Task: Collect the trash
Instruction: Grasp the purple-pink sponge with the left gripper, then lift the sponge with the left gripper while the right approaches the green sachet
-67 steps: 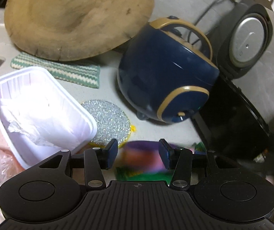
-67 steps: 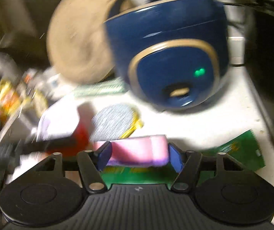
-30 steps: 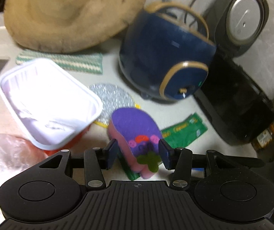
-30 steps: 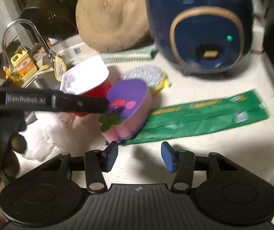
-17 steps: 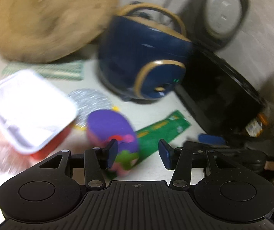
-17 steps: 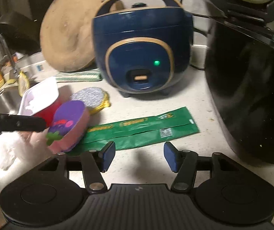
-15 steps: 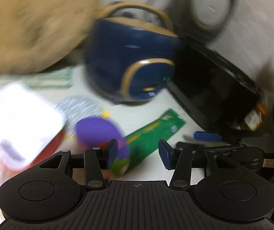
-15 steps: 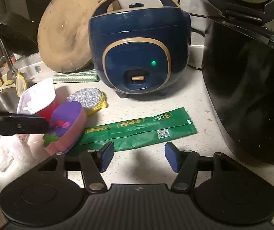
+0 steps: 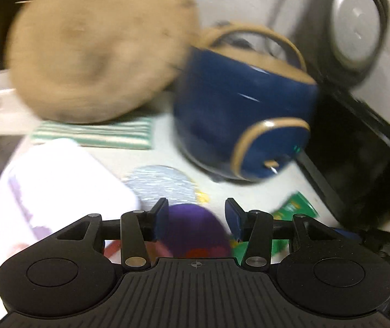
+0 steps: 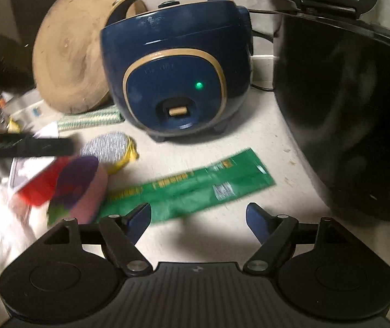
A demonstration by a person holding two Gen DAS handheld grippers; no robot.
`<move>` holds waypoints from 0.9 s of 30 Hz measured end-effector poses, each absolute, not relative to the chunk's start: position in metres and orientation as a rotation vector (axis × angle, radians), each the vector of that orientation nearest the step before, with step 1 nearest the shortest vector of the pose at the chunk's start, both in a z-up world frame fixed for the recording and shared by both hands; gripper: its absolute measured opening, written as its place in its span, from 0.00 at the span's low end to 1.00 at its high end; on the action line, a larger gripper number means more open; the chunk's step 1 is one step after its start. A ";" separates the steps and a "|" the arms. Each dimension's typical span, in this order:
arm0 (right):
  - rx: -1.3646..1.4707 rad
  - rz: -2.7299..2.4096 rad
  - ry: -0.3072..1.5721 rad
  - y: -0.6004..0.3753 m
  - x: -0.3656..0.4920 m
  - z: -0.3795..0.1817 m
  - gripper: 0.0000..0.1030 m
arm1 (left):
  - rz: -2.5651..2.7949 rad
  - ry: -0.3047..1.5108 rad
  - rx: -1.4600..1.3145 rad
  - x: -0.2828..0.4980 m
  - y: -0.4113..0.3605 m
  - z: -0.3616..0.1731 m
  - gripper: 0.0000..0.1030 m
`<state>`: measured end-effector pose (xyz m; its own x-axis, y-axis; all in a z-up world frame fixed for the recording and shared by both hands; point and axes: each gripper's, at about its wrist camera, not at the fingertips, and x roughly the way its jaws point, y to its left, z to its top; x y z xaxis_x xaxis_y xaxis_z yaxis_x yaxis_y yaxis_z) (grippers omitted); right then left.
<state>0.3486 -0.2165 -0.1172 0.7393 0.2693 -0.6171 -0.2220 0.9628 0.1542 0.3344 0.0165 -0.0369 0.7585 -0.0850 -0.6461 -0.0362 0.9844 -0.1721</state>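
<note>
The green wrapper (image 10: pixel 192 187) lies just above the empty, opening right gripper (image 10: pixel 198 216), its long axis slanting up to the right; the left gripper (image 9: pixel 196 216) holds the purple sponge (image 9: pixel 195 228)

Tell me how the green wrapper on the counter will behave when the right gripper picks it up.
The green wrapper lies long, thin and flat on the counter, so it is probably very light and will likely droop at both ends if pinched mid-length. Its glossy film looks slippery. With no raised edge, the fingertips of the opening, empty right gripper may skid over it.
</note>
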 end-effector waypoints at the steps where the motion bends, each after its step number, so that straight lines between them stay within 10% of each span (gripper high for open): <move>1: 0.067 0.262 0.680 -0.208 0.354 -0.116 0.75 | -0.028 0.707 -0.180 0.328 0.014 -0.037 0.49; 9: -0.050 0.313 0.663 -0.169 0.392 -0.127 0.59 | -0.091 0.767 0.082 0.310 -0.039 -0.058 0.50; 27: -0.063 0.388 0.752 -0.211 0.319 -0.130 0.60 | -0.128 0.691 -0.064 0.294 -0.014 -0.026 0.48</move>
<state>0.3194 -0.2107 -0.1298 0.6629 0.3204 -0.6767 -0.3650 0.9274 0.0815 0.2941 -0.0143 -0.0261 0.7632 -0.1388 -0.6311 0.0961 0.9902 -0.1016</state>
